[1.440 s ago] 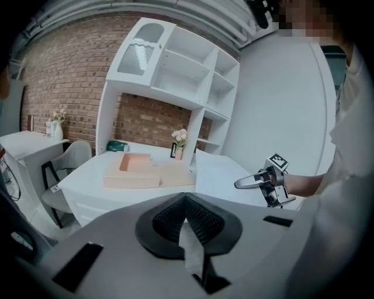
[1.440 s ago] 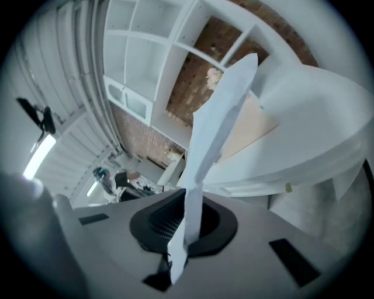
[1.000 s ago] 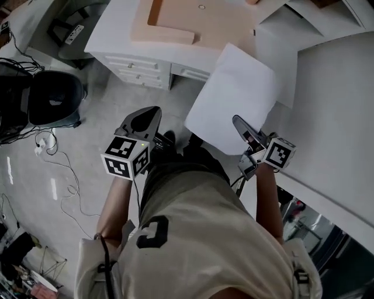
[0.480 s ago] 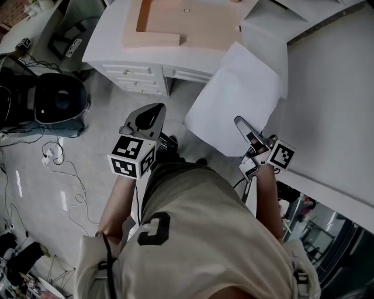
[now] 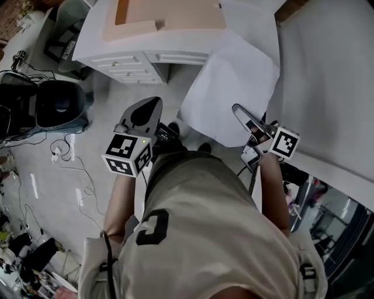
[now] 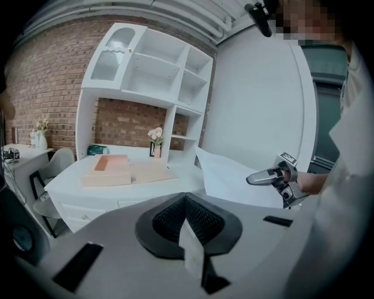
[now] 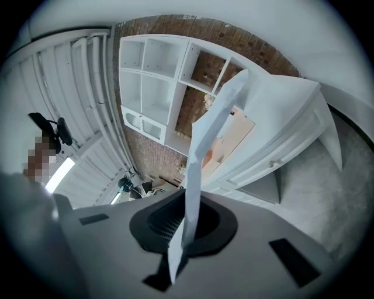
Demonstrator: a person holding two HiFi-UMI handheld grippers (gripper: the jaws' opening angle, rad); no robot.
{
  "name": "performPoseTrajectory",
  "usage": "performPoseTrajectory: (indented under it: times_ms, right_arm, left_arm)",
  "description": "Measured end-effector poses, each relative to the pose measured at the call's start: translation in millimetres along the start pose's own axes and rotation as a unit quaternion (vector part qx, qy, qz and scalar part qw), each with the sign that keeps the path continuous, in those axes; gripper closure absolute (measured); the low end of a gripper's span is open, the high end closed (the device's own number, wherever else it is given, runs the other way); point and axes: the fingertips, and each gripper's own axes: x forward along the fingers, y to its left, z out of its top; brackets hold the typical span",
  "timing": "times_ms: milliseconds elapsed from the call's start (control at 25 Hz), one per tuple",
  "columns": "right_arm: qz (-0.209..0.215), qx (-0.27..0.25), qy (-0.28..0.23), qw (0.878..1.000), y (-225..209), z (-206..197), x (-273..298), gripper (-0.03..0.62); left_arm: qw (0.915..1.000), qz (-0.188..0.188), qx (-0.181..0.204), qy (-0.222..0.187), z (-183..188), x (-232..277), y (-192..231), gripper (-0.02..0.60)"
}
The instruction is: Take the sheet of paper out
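The white sheet of paper [image 5: 231, 87] hangs in the air between the desk and my body, and my right gripper [image 5: 236, 108] is shut on its near edge. In the right gripper view the sheet [image 7: 204, 146] stands edge-on out of the shut jaws [image 7: 184, 233]. From the left gripper view the sheet [image 6: 231, 181] shows flat, with the right gripper [image 6: 252, 178] pinching its right side. My left gripper [image 5: 153, 104] hovers apart on the left over the floor, its jaws [image 6: 187, 201] shut, and only a thin pale sliver shows in their seam.
A white desk [image 5: 146, 49] with drawers carries a tan folder [image 5: 169, 14]; a white shelf unit [image 6: 158, 76] rises behind it. A black bin [image 5: 58, 105] and cables [image 5: 64, 157] lie on the floor at left. A large white panel [image 5: 327, 76] is at right.
Both grippers and the held sheet have drawn back from the desk, which has slid toward the top of the head view. The right gripper's hold on the sheet is unchanged.
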Motion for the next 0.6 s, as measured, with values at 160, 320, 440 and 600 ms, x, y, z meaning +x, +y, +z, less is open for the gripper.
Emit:
performPoseTrajectory:
  times_ms: [160, 320, 440, 600]
  right_arm:
    - [0.0, -0.002, 0.011, 1.0, 0, -3, -8, 0.566]
    - [0.0, 0.003, 0.026, 1.0, 2, -7, 2, 0.566]
    - [-0.003, -0.002, 0.042, 0.999, 6, -11, 16, 0.566]
    - [0.0, -0.015, 0.048, 0.999, 14, -8, 42, 0.566]
  left_arm:
    - [0.9997, 0.019, -0.01, 0.012, -19, -4, 3, 0.566]
    - [0.9987, 0.032, -0.032, 0.024, -35, -9, 20, 0.566]
    - [0.9978, 0.037, -0.044, 0.034, -46, -12, 37, 0.566]
    - [0.9971, 0.039, -0.048, 0.046, -56, -13, 62, 0.566]
